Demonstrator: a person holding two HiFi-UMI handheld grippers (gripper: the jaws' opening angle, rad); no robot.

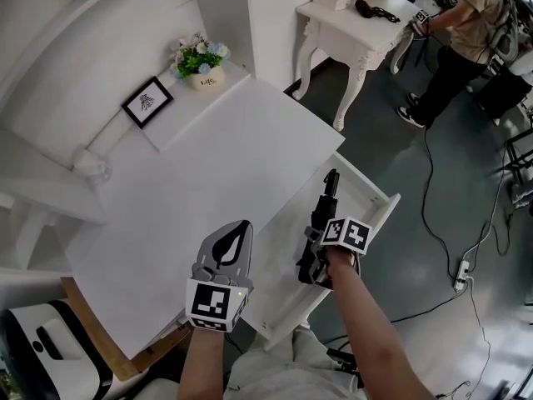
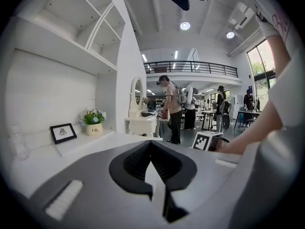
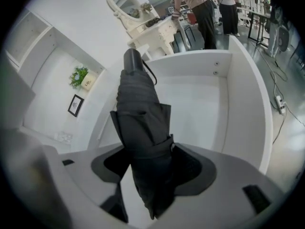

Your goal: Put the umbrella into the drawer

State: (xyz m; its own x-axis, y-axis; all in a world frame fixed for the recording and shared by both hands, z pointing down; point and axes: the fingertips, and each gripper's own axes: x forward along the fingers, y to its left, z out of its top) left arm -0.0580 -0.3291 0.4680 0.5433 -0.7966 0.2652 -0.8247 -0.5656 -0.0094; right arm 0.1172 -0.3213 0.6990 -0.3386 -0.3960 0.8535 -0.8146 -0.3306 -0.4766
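A folded black umbrella hangs over the open white drawer, which juts out from the right side of the white desk. My right gripper is shut on the umbrella's lower half. In the right gripper view the umbrella points its handle end toward the drawer's far wall, with the bare drawer floor below it. My left gripper hovers over the desk's front part with its jaws together and nothing between them.
At the back of the desk stand a potted flower, a small framed picture and a glass jar. A white dressing table and a person are beyond. Cables and a power strip lie on the dark floor.
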